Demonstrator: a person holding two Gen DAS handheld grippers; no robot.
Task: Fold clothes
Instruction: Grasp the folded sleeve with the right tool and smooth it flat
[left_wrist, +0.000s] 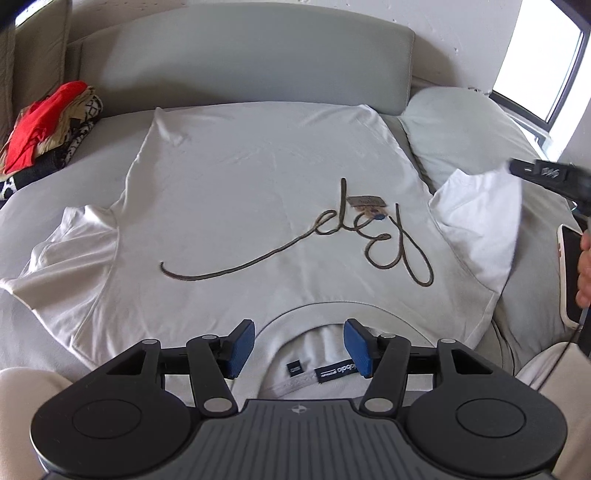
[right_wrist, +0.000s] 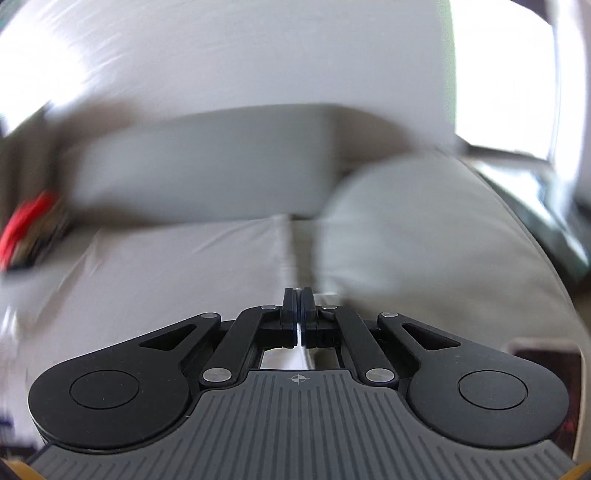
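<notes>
A white T-shirt (left_wrist: 258, 192) with dark script lettering lies spread front up on a grey sofa seat (left_wrist: 22, 206), collar toward me. My left gripper (left_wrist: 300, 347) hovers open at the collar (left_wrist: 295, 314), its blue pads either side of the neck opening and nothing pinched. At the right edge my right gripper (left_wrist: 517, 168) is shut on the shirt's right sleeve (left_wrist: 480, 221), which is lifted off the seat. The right wrist view is blurred; there the right gripper (right_wrist: 298, 295) has its jaws together with a thin sliver of white cloth between them, and the shirt (right_wrist: 166, 266) lies to the left.
A pile of red, beige and black-and-white clothes (left_wrist: 48, 129) sits at the far left. A grey pillow (left_wrist: 454, 129) lies at the back right below the backrest (left_wrist: 258, 55). A phone (left_wrist: 570, 273) and a person's hand (left_wrist: 585, 266) are at the right edge.
</notes>
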